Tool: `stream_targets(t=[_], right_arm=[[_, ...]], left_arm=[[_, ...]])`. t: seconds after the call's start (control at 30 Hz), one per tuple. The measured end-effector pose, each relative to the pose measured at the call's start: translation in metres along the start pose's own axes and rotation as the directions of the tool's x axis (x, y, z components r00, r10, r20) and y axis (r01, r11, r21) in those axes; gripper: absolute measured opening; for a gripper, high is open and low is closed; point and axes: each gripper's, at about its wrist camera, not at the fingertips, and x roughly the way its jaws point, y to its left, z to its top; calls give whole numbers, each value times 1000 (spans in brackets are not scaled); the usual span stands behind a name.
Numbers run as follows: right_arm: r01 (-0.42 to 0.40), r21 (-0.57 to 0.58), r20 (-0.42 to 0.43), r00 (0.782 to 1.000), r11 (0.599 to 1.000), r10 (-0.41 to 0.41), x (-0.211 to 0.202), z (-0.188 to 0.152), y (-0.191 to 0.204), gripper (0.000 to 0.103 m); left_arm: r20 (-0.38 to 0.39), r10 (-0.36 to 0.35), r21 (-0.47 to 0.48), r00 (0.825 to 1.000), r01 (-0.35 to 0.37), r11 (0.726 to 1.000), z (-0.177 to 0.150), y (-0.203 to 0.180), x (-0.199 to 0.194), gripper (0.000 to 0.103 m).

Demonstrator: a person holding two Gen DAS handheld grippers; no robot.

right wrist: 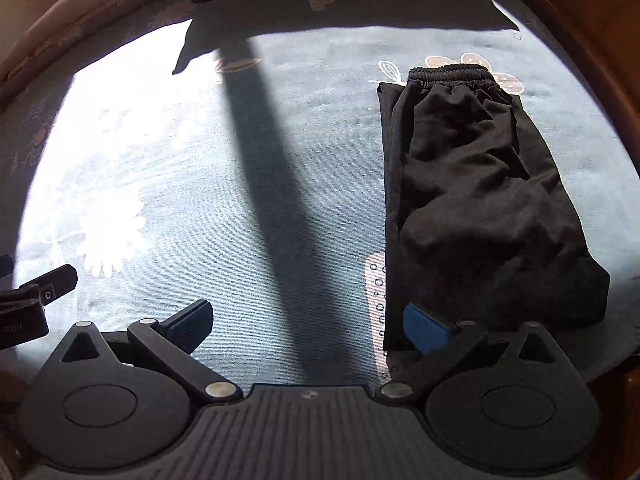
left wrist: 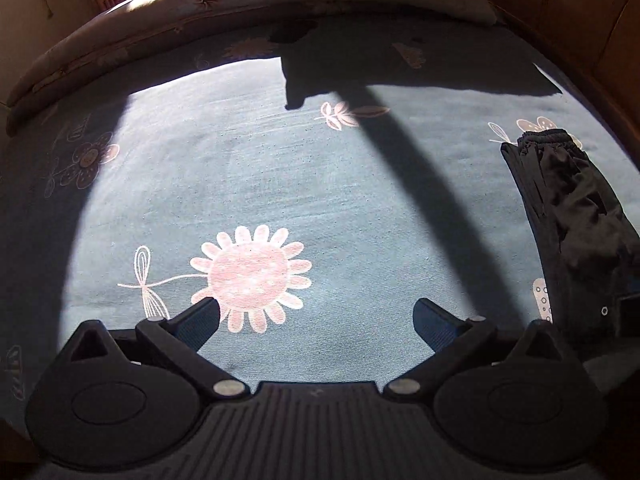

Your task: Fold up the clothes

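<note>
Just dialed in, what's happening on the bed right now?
A person holds tongs in each hand over a blue flowered bedsheet. Black pants lie folded into a narrow stack, elastic waistband at the far end. Both the left tongs and the right tongs are open and hold nothing. The right ones sit at the pants' near edge; the left ones are over bare sheet.

Both grippers just hang low over the bed, empty: left gripper (left wrist: 316,316) jaws spread wide, right gripper (right wrist: 308,322) jaws spread wide too.
</note>
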Motion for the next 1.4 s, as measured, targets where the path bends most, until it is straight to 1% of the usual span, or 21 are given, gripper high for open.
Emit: stream_targets(t=[0.13,0.3,0.47,0.67,0.73,0.8,1.0,1.4], right_arm=[[35,43,-21,999,998,-34,-11,4,3,103],[72,21,-18,997,997,-72,-30,11,14,103],[68,-24,-31,997,997,-68,-47,22,29,103],[59,-11,-37,998,998,-59,-62,28,40,103],[55,-12,-37,998,998,-56,-66,28,43,103],[53,-13,-36,998,998,-54,-69,29,45,103],[58,-19,-33,998,998,-58,-79,30,50,103],[60,-23,-19,998,998,-61,-89,33,59,103]], left_arm=[[-45,-10,-17,999,10,1000,9,19,-14,102],[-98,-7,-51,995,2,999,21,42,-28,102],[-148,-7,-101,989,-8,995,25,59,-35,102],[-206,-9,-162,979,-25,987,30,78,-43,102],[-219,-4,-164,976,-33,986,31,80,-46,102],[-225,0,-161,974,-38,986,30,81,-48,102],[-223,-23,-174,974,-17,985,34,82,-58,102],[-210,-13,-162,978,-22,987,37,87,-64,102]])
